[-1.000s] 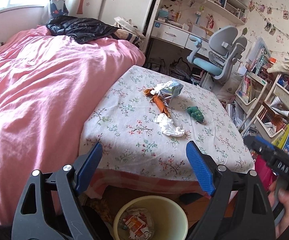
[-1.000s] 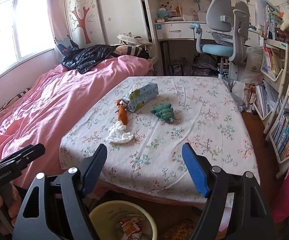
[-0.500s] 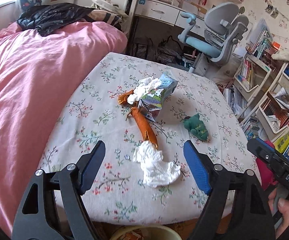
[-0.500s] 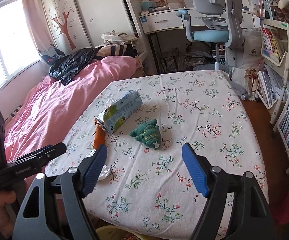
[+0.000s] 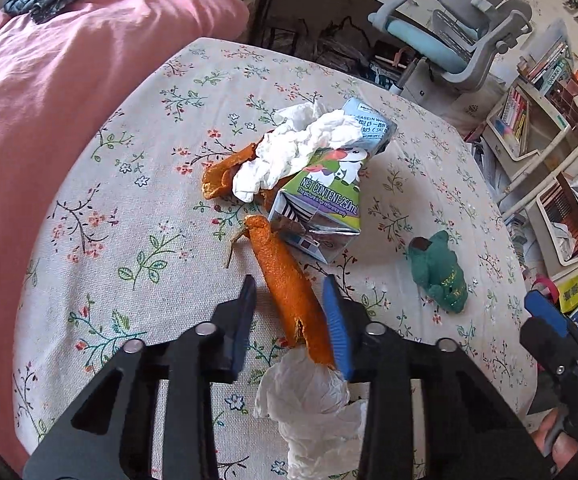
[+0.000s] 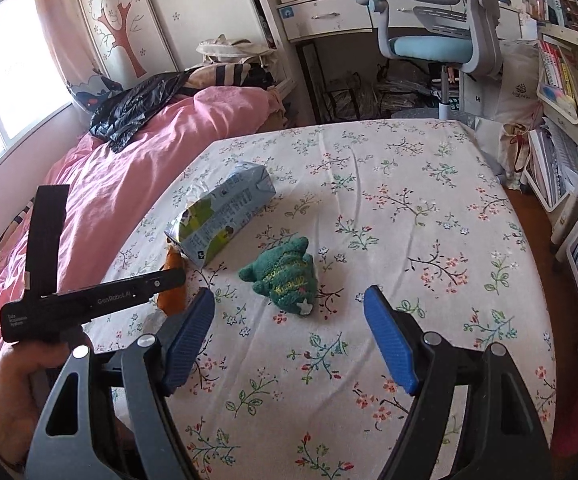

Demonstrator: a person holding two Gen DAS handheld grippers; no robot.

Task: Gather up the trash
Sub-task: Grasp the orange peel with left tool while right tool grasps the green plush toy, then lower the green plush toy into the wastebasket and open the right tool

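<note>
Two grippers work over a floral tablecloth (image 5: 137, 184) strewn with rubbish, and the left one has changed most. A second ago the left gripper (image 5: 289, 312) hung back over the bin with its jaws spread wide; it has since swept in over the table, and its jaws are now closing around the long orange peel (image 5: 285, 280). The right-hand blue pad lies against the peel's edge, while a gap shows on the other side, so the pinch is not yet complete. That suggests the first pick of this round is under way, with everything else yet to clear. The peel is a stiff, pebbled, curled strip, and its near end lies on a soft crumpled tissue (image 5: 309, 400). Beyond it, a second peel scrap (image 5: 221, 176) and another wrinkled tissue (image 5: 301, 148) rest against a creased, glossy milk carton (image 5: 325, 204) lying on its side. Further right sits a fuzzy green knitted toy (image 5: 441, 272), probably not trash. The right gripper (image 6: 289, 336) has also drifted in over the table, its fingers wide apart and empty, with the toy just ahead of them.
</note>
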